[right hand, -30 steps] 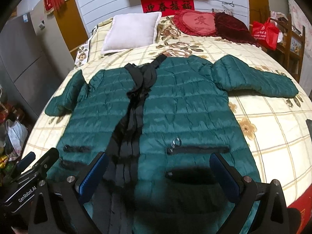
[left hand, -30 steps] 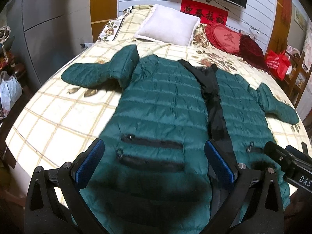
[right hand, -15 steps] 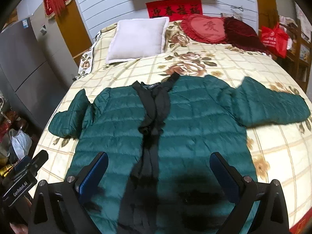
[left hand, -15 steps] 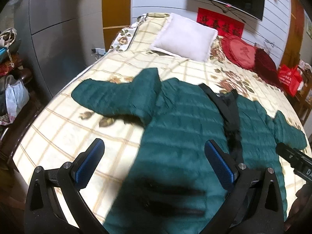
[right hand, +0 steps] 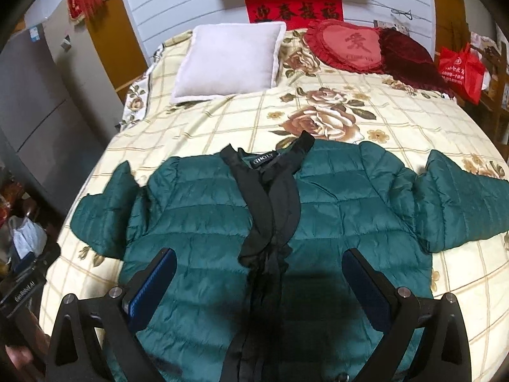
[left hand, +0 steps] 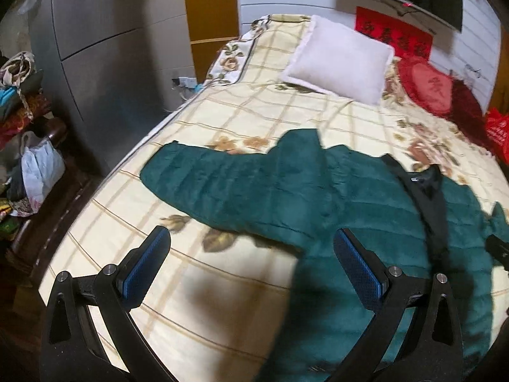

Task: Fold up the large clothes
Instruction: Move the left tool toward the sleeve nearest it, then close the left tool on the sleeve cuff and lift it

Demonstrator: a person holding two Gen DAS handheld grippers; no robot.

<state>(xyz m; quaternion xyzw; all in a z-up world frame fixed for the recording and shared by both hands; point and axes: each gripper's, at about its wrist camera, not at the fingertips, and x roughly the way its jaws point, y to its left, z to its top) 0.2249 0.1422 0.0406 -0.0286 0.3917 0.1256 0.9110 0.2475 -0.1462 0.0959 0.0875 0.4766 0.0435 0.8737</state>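
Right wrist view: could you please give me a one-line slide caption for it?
Open right tool above a green jacket spread flat on the bed, sleeves out, before folding.

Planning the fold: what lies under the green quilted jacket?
The green quilted jacket lies flat on the cream checked floral bedspread, both sleeves spread out. Anything between jacket and bedspread is hidden by the fabric.

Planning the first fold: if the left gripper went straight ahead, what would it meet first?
Probably the jacket's outstretched sleeve, lying flat on the bed ahead of the open left gripper; depth is unclear.
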